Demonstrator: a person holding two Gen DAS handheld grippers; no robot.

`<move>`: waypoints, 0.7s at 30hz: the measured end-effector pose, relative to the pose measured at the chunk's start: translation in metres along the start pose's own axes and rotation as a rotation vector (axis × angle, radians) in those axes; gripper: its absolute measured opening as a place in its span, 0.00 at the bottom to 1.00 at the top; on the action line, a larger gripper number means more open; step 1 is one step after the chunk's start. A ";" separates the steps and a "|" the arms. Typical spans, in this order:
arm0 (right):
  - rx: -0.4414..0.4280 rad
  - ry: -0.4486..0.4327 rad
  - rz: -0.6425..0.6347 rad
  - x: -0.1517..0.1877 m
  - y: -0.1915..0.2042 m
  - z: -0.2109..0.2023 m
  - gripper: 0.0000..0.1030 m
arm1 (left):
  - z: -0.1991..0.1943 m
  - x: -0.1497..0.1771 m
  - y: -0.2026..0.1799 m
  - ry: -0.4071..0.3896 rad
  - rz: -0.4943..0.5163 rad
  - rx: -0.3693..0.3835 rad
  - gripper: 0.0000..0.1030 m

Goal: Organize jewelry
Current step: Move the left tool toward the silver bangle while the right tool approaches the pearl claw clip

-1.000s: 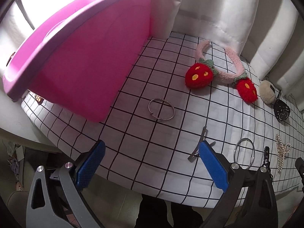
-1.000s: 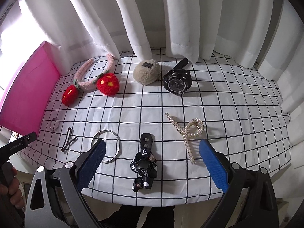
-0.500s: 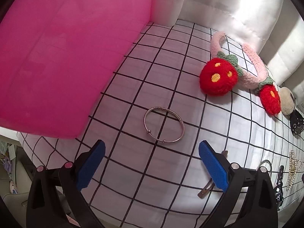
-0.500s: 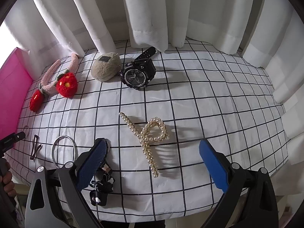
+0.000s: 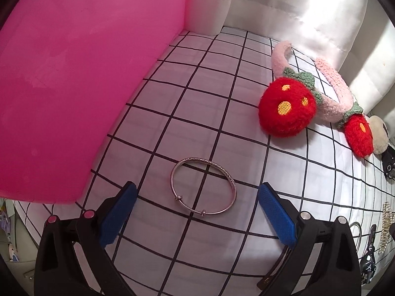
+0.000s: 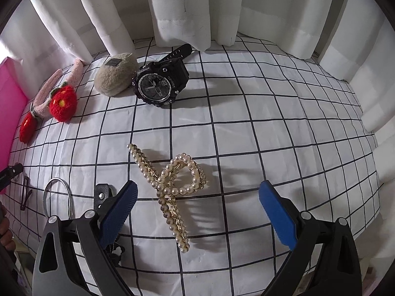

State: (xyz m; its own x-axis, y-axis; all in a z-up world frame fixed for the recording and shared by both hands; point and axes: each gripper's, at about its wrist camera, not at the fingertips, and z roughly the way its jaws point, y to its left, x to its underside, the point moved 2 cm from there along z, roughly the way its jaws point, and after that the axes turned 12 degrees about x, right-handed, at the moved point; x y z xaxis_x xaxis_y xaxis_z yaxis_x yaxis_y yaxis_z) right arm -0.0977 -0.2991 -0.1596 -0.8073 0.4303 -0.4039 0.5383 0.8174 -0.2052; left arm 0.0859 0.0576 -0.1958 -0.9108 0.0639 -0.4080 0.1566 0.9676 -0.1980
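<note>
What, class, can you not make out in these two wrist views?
- Pink box, left wrist view: its top and inside are cut off by the frame edge.
- Brown hair clip, left wrist view: mostly behind the left gripper.
- Black charm strap, right wrist view: mostly behind the right gripper.

Beside the silver bangle [image 5: 204,186], the pink box [image 5: 81,79] runs off the frame's top and left edges. A dark hair clip [image 5: 274,270] lies mostly hidden behind the left gripper [image 5: 197,215]. The black strap [image 6: 102,193] disappears behind the right gripper [image 6: 197,212].
</note>
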 end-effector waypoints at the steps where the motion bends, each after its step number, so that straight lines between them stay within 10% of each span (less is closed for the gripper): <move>1: 0.007 0.002 -0.007 0.000 0.001 0.002 0.91 | 0.000 0.000 0.000 -0.005 0.004 0.001 0.94; 21: 0.000 -0.026 -0.014 0.011 0.003 0.031 0.92 | -0.010 0.015 -0.001 -0.093 0.018 -0.009 0.94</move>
State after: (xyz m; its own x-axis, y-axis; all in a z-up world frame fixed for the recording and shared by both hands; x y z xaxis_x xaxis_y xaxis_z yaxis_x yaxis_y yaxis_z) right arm -0.0973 -0.3040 -0.1917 -0.8081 0.4084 -0.4244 0.5269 0.8232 -0.2112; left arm 0.0686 0.0595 -0.1929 -0.8685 0.0585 -0.4921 0.1686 0.9687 -0.1824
